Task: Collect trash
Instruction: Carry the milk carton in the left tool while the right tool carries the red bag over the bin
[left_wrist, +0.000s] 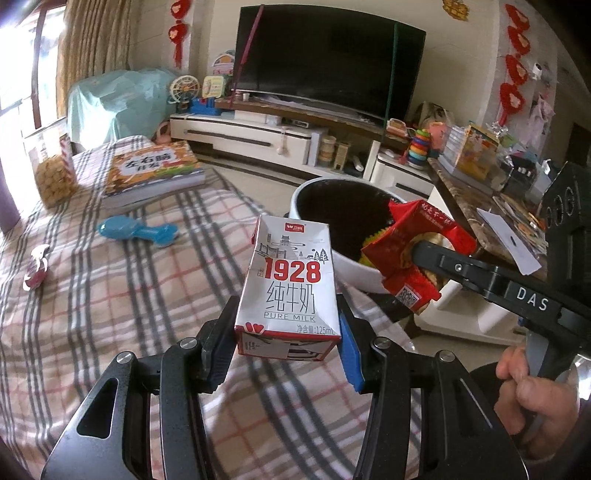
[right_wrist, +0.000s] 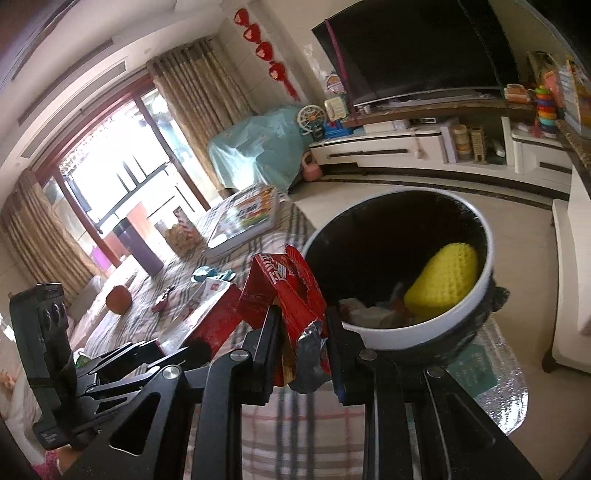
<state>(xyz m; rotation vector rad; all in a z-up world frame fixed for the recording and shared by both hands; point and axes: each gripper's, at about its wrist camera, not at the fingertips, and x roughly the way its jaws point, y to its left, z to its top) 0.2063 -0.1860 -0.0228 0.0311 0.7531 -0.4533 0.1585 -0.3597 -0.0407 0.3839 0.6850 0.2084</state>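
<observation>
White milk carton (left_wrist: 288, 288) (upright) between left claw (left_wrist: 286, 332) pads

On the milk carton (left_wrist: 288, 284) gripped in my left tool (left_wrist: 284, 343) I read "1928" in big red numerals, then "纯牛奶", "PURE MILK" beneath, and "125mL" at the lower edge. A small red brand tab at its top is too small to make out. To the right, the arm of my right tool (left_wrist: 424, 254) carries "DAS". Its red wrapper (left_wrist: 410, 254) shows a QR code; the white script is unreadable. Far ahead-left, the book (left_wrist: 153, 171) cover reads "左右脑".
</observation>
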